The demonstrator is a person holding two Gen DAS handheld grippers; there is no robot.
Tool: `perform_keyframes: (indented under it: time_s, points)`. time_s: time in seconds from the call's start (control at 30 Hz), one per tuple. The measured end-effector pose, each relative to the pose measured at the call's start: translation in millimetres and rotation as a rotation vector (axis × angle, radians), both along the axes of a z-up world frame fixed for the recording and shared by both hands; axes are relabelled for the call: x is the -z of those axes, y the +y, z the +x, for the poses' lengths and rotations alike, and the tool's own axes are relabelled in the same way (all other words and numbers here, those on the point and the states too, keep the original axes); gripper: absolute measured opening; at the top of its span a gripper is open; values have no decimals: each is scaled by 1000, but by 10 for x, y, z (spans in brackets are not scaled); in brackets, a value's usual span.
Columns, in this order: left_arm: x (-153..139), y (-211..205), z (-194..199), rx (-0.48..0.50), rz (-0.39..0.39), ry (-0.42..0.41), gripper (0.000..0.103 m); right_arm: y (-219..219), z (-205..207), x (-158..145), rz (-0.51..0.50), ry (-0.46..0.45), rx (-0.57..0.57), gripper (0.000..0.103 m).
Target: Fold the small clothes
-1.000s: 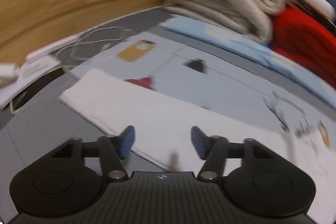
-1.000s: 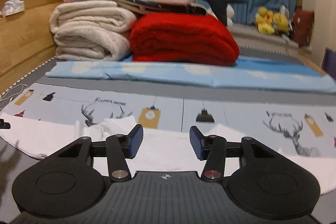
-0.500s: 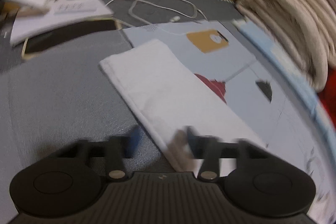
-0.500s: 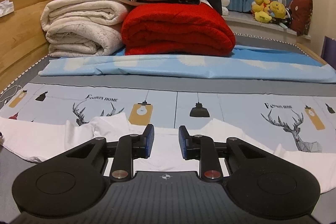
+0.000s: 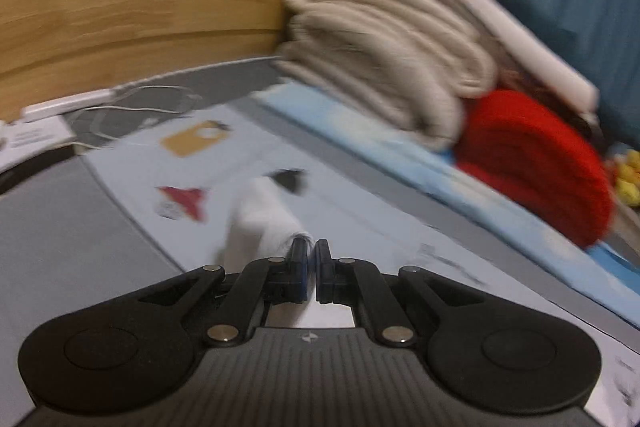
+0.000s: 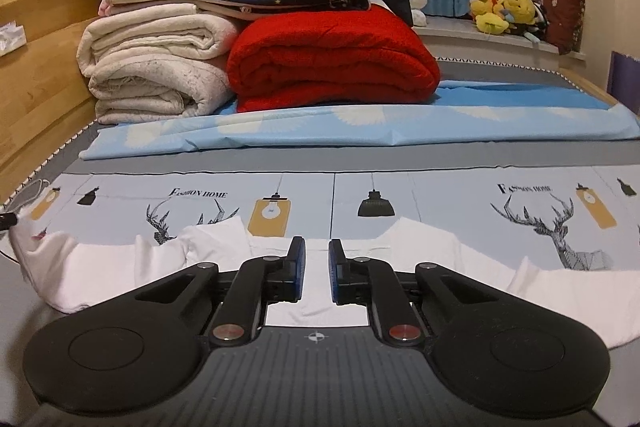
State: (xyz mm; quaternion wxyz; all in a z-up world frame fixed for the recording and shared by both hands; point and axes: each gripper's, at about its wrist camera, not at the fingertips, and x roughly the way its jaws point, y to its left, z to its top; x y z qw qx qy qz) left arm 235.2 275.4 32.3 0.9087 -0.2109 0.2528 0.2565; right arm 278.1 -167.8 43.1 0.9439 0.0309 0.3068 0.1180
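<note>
Ahead of both our grippers stretches the pale blue bedsheet printed with deer and hanging lamps (image 6: pixel 440 195), and far beyond the tips sits the stack of cream and red folded blankets (image 6: pixel 256 67).

Closer in, the small white cotton garment (image 6: pixel 120 267) lies spread flat across the sheet, running from left of the right gripper's tips, under them, and on past to the right. We judge this to be the opening of a fold: taking hold of the garment at two places before carrying one side over.

Our left gripper (image 5: pixel 311 255) has its jaws pressed together on a bunched tip of the white garment (image 5: pixel 260 223), which rises ahead and to the left of the tips in a blurred peak, lifted off the sheet.

Our right gripper (image 6: pixel 316 263) is closing, with a narrow gap left between the blue pads (image 6: pixel 298 267). The white cloth shows just beneath that gap, yet we cannot tell whether any of it is pinched.

Next, we judge, the right jaws must finish closing on the fabric, then both hands should rise together and bring the held edge across evenly, keeping the cloth taut so no wrinkle forms.
</note>
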Motion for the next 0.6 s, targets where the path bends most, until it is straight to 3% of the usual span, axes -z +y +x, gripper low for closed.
perform_keyframes:
  time_s: [0.13, 0.3, 0.5, 0.6]
  points:
    - [-30, -453, -7, 83, 0, -2, 3, -13, -71, -42, 35, -10, 9, 7]
    - [-1, -711, -64, 96, -51, 5, 3, -12, -169, -15, 36, -36, 14, 6]
    - [-56, -1015, 89, 143, -59, -17, 3, -70, -176, 196, 3, 12, 27, 6]
    - [-18, -1289, 234, 215, -57, -13, 3, -98, -105, 290, -9, 45, 40, 7]
